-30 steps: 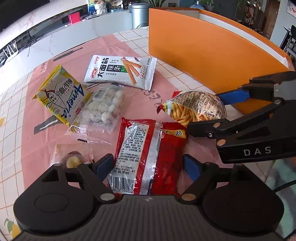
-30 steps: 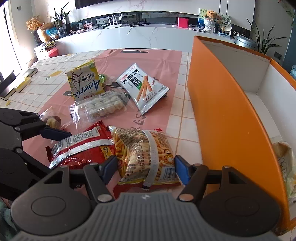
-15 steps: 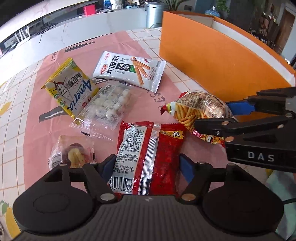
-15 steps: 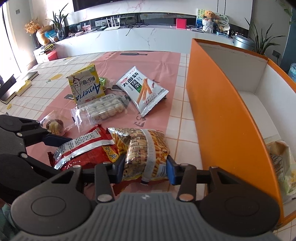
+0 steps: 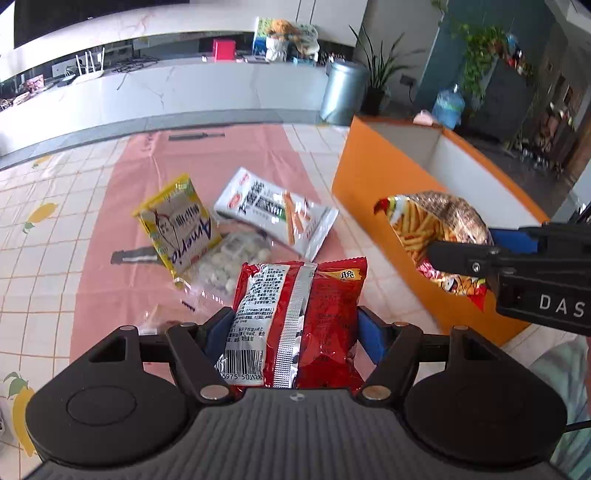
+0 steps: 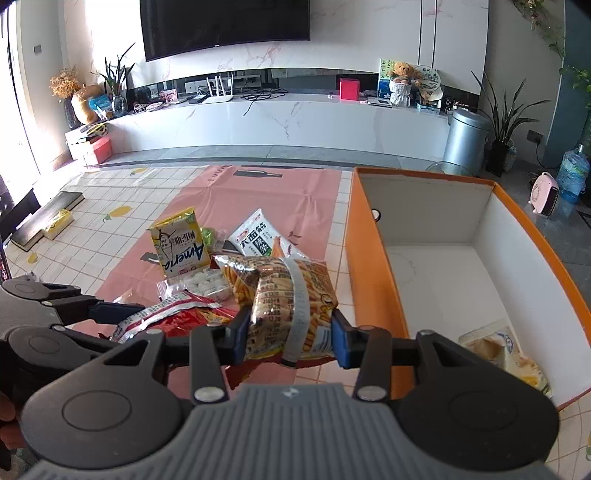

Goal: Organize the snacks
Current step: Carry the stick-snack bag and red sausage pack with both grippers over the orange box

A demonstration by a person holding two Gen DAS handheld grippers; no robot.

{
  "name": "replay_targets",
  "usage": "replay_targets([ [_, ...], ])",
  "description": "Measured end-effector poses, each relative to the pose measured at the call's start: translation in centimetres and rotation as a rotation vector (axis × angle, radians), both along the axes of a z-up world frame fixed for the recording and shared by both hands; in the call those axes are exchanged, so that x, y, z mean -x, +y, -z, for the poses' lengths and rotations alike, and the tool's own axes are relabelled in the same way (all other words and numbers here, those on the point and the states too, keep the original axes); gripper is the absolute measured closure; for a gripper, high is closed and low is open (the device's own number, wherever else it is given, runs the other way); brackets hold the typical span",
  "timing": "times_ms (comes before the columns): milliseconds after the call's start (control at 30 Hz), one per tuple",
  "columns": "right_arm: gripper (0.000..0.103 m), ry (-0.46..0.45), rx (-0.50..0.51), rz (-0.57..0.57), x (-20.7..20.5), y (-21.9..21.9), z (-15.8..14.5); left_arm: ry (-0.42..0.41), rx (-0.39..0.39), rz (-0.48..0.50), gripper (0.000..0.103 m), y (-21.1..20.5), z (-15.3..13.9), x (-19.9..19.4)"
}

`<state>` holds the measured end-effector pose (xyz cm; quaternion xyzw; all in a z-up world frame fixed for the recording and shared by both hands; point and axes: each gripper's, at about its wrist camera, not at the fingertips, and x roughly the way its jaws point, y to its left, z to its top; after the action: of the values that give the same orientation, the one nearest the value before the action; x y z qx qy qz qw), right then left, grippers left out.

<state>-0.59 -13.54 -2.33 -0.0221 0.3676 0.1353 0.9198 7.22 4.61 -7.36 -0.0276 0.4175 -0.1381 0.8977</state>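
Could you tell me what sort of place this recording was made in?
Most likely a home living room. A large wall-mounted TV hangs above a long white marble-look media console, houseplants stand beside it, and the snacks lie on a tiled table with a pink cloth.

Back wall: pale marble panels (image 6: 369, 33), with a big dark screen (image 6: 225, 26) mounted on it.
Counter: long white marble ledge (image 6: 280, 122) below the screen, holding a red box (image 6: 349, 88) and a teddy bear (image 6: 402, 70).
Floor: grey, with a metal bin (image 6: 466, 138) beside a potted plant (image 6: 506, 122).
Light: strong daylight from the left window (image 6: 14, 92).
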Motion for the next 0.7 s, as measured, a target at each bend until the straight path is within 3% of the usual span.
replay_targets([
  [300, 0.062, -0.027, -0.041, 0.051, -0.3, -4.5, -4.5, -0.125, 0.046, 0.032, 0.022, -2.3, -6.1, -0.5],
  [500, 0.062, 0.026, -0.122, 0.129, -1.3, -9.8, -6.4, -0.182, 0.025, 0.152, 0.022, -6.8, -8.7, -1.5],
  [700, 0.062, 0.108, -0.172, 0.214, -2.3, -15.1, -6.0, -0.188, -0.029, 0.301, 0.022, -11.5, -9.1, -3.8],
])
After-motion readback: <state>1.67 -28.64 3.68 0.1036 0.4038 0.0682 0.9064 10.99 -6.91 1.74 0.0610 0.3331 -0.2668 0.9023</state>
